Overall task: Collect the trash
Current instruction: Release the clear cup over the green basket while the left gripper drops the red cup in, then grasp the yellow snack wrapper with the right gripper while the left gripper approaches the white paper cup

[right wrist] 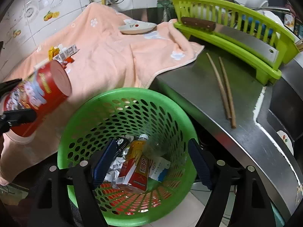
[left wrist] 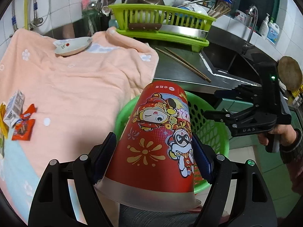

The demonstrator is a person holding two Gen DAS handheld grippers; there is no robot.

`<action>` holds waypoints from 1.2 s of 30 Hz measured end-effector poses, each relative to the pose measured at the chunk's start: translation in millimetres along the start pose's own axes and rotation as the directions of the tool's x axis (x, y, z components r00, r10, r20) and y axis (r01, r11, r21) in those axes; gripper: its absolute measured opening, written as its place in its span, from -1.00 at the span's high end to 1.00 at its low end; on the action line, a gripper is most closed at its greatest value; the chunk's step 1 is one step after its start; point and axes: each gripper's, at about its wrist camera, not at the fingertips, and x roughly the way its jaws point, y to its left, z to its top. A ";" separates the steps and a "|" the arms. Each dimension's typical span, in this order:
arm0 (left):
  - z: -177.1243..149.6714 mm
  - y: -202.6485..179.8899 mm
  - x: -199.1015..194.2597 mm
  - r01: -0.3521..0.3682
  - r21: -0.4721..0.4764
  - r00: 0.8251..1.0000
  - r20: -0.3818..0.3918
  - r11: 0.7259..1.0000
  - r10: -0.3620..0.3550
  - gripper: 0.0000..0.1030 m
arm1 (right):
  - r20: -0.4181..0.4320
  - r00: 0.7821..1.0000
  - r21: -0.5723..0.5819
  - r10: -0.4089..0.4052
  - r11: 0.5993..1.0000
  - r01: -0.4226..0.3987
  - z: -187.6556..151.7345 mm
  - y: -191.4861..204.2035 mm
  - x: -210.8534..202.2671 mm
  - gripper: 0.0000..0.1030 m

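Note:
My left gripper (left wrist: 153,151) is shut on a red paper cup (left wrist: 161,132) with cartoon figures, held upside down and tilted over the rim of the green perforated trash basket (left wrist: 212,130). The right wrist view shows the cup (right wrist: 37,98) at the left, beside the basket (right wrist: 90,109). The basket holds a drink bottle (right wrist: 138,160), cartons and crumpled wrappers. My right gripper (right wrist: 149,162) is open and empty above the basket's mouth; it also shows in the left wrist view (left wrist: 214,104). A small carton and orange wrappers (left wrist: 20,119) lie on the peach towel (left wrist: 75,79).
A small flowered dish (left wrist: 73,46) sits on the towel. Two chopsticks (right wrist: 224,89) lie on the steel counter (right wrist: 189,87). A lime dish rack (left wrist: 162,20) with a cleaver stands behind. A sink (left wrist: 233,60) and faucet are at the right.

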 end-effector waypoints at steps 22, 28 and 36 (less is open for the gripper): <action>-12.3 29.9 -14.2 -0.078 -0.098 0.996 0.030 0.992 0.081 -0.58 | 0.051 0.998 -0.041 0.048 0.998 -0.046 11.5 27.8 -10.3 -0.59; -23.0 65.3 -35.6 -0.139 -0.158 0.988 0.037 0.978 0.147 -0.58 | 0.045 0.995 -0.091 0.095 0.992 -0.090 25.0 58.9 0.0 -0.59; -39.0 119.9 -62.8 -0.227 -0.250 0.969 0.043 0.941 0.245 -0.58 | 0.024 0.988 -0.159 0.154 0.976 -0.149 47.8 99.3 17.3 -0.59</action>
